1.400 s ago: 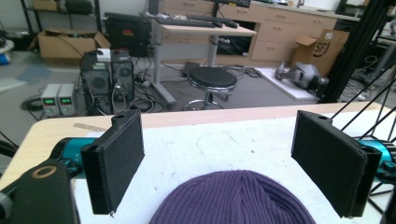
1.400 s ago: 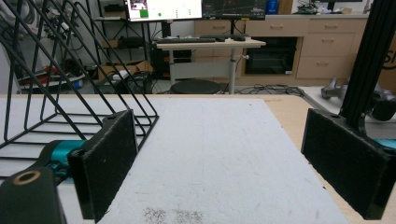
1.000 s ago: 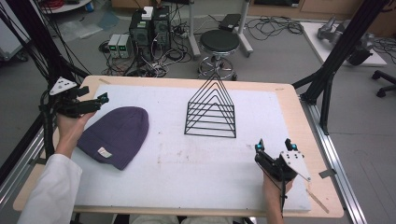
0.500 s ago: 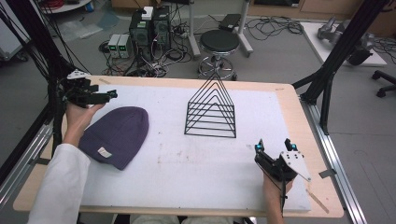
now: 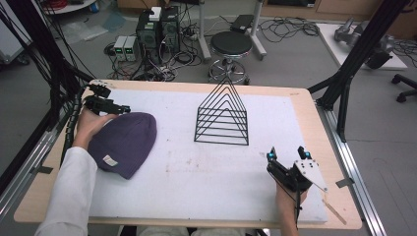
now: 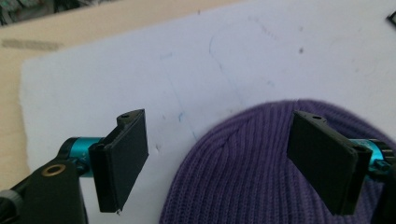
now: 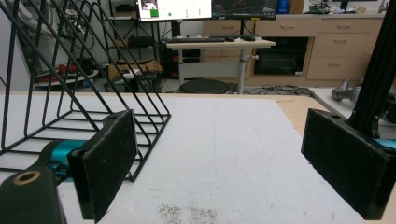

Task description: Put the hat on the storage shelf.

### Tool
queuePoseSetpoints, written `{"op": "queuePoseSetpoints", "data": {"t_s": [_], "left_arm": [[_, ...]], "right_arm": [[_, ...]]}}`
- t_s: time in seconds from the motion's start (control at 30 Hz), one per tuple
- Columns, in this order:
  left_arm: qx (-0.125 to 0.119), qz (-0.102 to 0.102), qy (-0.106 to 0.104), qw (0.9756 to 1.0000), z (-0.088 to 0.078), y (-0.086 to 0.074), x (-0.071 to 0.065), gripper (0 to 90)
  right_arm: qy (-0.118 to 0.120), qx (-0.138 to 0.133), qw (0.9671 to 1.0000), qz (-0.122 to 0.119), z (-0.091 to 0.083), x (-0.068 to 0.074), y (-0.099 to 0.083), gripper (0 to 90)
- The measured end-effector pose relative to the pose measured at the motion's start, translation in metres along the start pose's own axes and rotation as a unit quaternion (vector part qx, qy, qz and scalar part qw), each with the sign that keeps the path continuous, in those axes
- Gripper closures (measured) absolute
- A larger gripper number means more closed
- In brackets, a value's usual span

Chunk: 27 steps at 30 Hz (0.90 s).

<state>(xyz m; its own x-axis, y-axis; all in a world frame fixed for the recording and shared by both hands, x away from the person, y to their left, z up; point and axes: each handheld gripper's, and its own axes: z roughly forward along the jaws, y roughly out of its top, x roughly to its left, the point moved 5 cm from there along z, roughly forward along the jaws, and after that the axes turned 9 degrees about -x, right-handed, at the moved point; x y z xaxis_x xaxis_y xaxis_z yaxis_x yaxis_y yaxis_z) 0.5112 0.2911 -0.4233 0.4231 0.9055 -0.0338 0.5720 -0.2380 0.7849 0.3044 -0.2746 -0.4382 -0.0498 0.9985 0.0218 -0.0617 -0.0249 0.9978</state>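
- Lying flat left of the wire rack [image 5: 222,114], a purple rib-knit beanie [image 5: 124,142], soft and dome-shaped.
- Left gripper [image 6: 224,161] gapes wide above the beanie's crown.
- Right gripper [image 7: 224,163], jaws parted, holds nothing.

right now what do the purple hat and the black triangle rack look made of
The purple hat looks like soft knitted yarn, wool or acrylic: the left gripper view shows fine ribbing, matte, with a small pale sewn label. The black triangle rack looks like thin metal wire with a dark, slightly glossy coating, judging by its stiff, straight rods; painted or plastic-coated, I cannot tell.
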Motion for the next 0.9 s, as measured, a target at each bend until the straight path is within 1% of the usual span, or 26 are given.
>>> {"op": "queuePoseSetpoints", "data": {"t_s": [0.13, 0.27, 0.37, 0.43, 0.5, 0.53, 0.63, 0.7, 0.8, 0.83, 0.87, 0.9], "left_arm": [[0.03, -0.002, -0.009, 0.9995, 0.011, -0.009, 0.003, 20.0], [0.044, -0.003, -0.015, 0.9989, 0.016, -0.013, 0.003, 20.0], [0.058, 0.002, -0.016, 0.9982, 0.021, -0.017, 0.002, 20.8], [0.073, 0.005, -0.022, 0.9971, 0.025, -0.022, 0.001, 20.7], [0.088, 0.001, -0.032, 0.9956, 0.03, -0.027, 0.0, 20.7], [0.091, 0.002, -0.032, 0.9954, 0.032, -0.028, 0.0, 20.7], [0.088, 0.002, -0.037, 0.9954, 0.034, -0.027, -0.002, 22.6], [0.09, -0.006, -0.045, 0.9949, 0.035, -0.029, -0.002, 22.9], [0.091, -0.002, -0.041, 0.995, 0.035, -0.029, -0.002, 23.1], [0.092, 0.001, -0.038, 0.995, 0.035, -0.029, -0.003, 23.9], [0.094, 0.0, -0.037, 0.9949, 0.035, -0.029, -0.004, 25.1], [0.093, 0.002, -0.037, 0.9949, 0.035, -0.029, -0.004, 26.1]], "right_arm": [[0.001, 0.002, 1.0, 0.002, 0.0, 0.0, -0.001, 10.0], [0.001, 0.002, 1.0, 0.003, 0.0, 0.0, -0.001, 10.0], [0.002, 0.001, 1.0, 0.002, 0.0, 0.0, -0.001, 10.0], [0.002, 0.002, 1.0, 0.005, 0.0, 0.0, 0.0, 10.1], [0.003, 0.003, 1.0, 0.006, 0.0, 0.0, 0.0, 10.0], [0.003, 0.003, 1.0, 0.006, 0.0, 0.0, 0.0, 10.0], [0.003, 0.004, 1.0, 0.007, 0.0, 0.0, 0.0, 10.0], [0.002, 0.004, 1.0, 0.006, 0.0, 0.0, 0.0, 10.1], [0.003, 0.003, 1.0, 0.005, 0.0, 0.0, 0.001, 10.0], [0.002, 0.002, 1.0, 0.005, 0.0, 0.0, 0.001, 10.1], [0.002, 0.0, 1.0, 0.003, 0.0, -0.001, 0.001, 10.0], [0.003, 0.002, 1.0, 0.006, 0.0, 0.0, 0.001, 10.0]]}}
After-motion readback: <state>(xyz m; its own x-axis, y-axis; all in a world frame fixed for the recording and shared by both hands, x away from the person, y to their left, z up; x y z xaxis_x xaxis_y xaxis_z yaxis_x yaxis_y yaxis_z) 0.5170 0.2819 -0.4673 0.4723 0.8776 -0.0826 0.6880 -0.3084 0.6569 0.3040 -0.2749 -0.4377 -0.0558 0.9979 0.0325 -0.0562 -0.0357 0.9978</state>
